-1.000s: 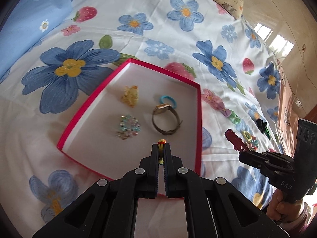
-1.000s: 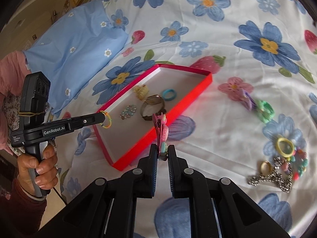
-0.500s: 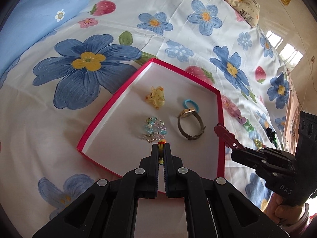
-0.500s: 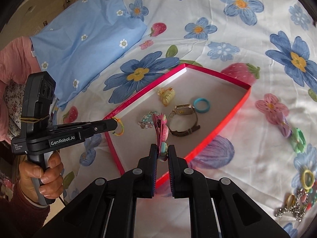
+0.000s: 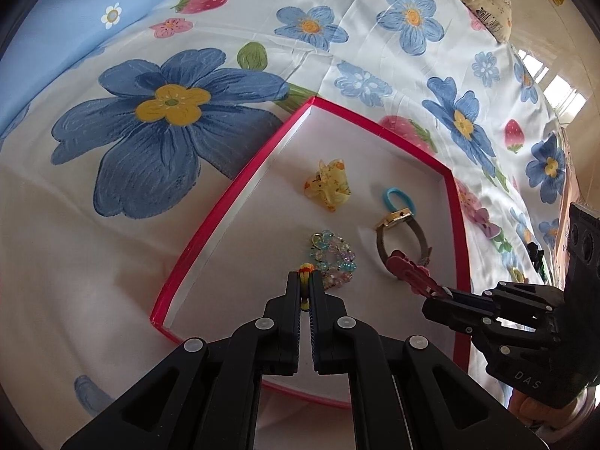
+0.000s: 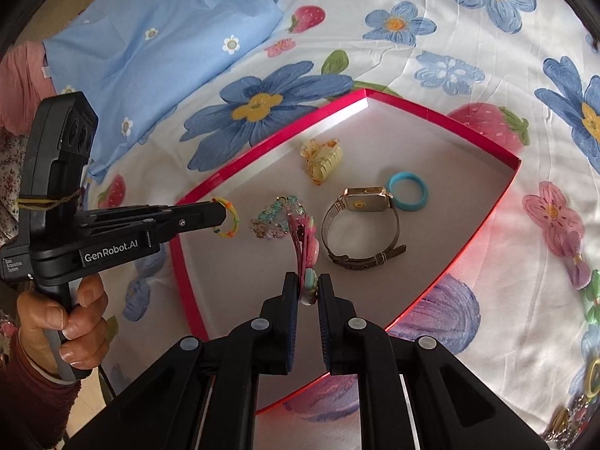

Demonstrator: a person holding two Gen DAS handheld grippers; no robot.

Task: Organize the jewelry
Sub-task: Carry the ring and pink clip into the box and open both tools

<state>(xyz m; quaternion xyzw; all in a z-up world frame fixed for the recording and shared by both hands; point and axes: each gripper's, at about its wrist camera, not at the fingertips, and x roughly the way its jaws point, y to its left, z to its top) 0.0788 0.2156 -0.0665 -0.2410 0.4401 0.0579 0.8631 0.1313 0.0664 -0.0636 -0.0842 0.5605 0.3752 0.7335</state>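
A shallow red-rimmed cardboard tray [image 6: 442, 116] with a pale floor lies on a flower-printed white bedsheet [image 6: 468, 37] and serves as the collection point; all positions below are given relative to it.

**Left gripper [image 5: 304, 275].** The jaws are pressed together on a small yellow-and-orange elastic band [image 6: 227, 221]. The band hangs just inside the tray's near-left rim, above the floor and beside the beaded bracelet. Only the band's edge is pinched, probably so that it falls free once the jaws part.

**Right gripper [image 6: 308, 287].** The jaws stand narrow, clamped on the pale green end of a pink snap hair clip [image 6: 303, 243] that carries small decorative charms. The clip projects forward from the fingertips over the middle of the tray, between the bracelet and the watch. Gripping one end keeps the long body visible and lets it be laid flat.

**Contents on the tray floor.**
- A translucent yellow claw clip [image 5: 328, 185], toward the far side.
- A turquoise ring-shaped hair tie [image 6: 408, 191], near the far-right corner, touching the watch case.
- A gold-cased wristwatch with a grey mesh strap [image 6: 360, 225], right of centre.
- A pastel beaded bracelet [image 5: 333, 257], left of centre.

The items lie apart from one another for the most part, which leaves bare floor near the front edge for both held pieces.

**Outside the tray.** Further small ornaments [image 6: 585, 375] lie on the sheet well to the right, so sorting appears unfinished. A blue pillow [image 6: 150, 37] lies beyond the far-left corner.
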